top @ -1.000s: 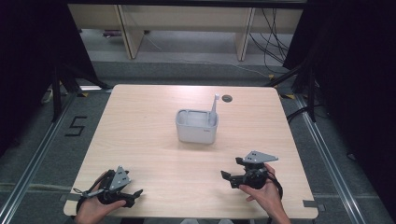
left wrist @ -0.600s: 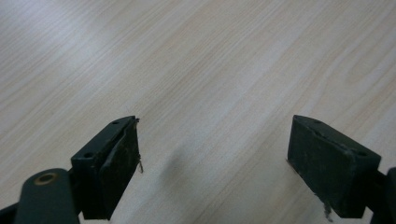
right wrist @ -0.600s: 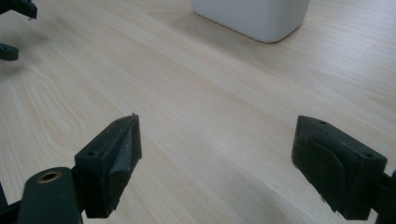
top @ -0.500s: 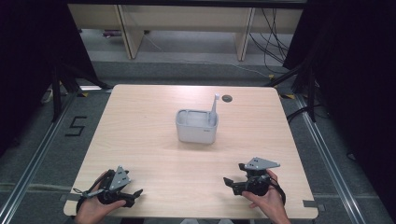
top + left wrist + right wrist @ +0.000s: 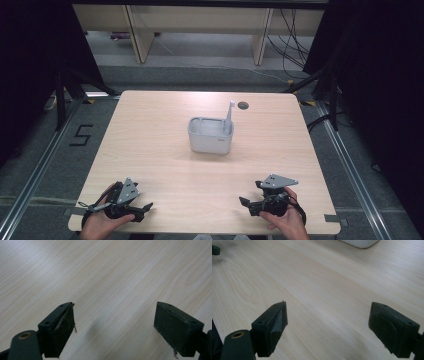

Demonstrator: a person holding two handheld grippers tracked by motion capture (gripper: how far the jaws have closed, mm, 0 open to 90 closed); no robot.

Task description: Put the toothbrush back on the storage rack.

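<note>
High view: a light wooden table (image 5: 150, 145) is seen from above. A white container (image 5: 210, 136) stands just past the table's centre, towards 12 o'clock, with a thin white stick (image 5: 230, 111) rising upright from its right rear corner. A small dark round hole (image 5: 243, 105) is set in the tabletop at about 1 o'clock from the container, near the far edge. The left claw (image 5: 142, 210) is held low at about 7 o'clock, near the front edge, gripped by the left hand (image 5: 100, 225). The right claw (image 5: 248, 206) is held at about 5 o'clock by the right hand (image 5: 282, 220), a grey three-cornered plate (image 5: 276, 180) on top. Both are well apart from the container.

Left gripper view: the left claw (image 5: 113, 325) is seen spread wide, bare wood grain between its jaws; nothing is pinched.

Right gripper view: the right claw (image 5: 327, 326) is likewise spread wide over bare tabletop, nothing held. The container's rounded lower edge (image 5: 360, 243) is caught at 12 o'clock, well ahead of the jaws. A small dark part is noted at 10 o'clock; what it is cannot be told.
</note>
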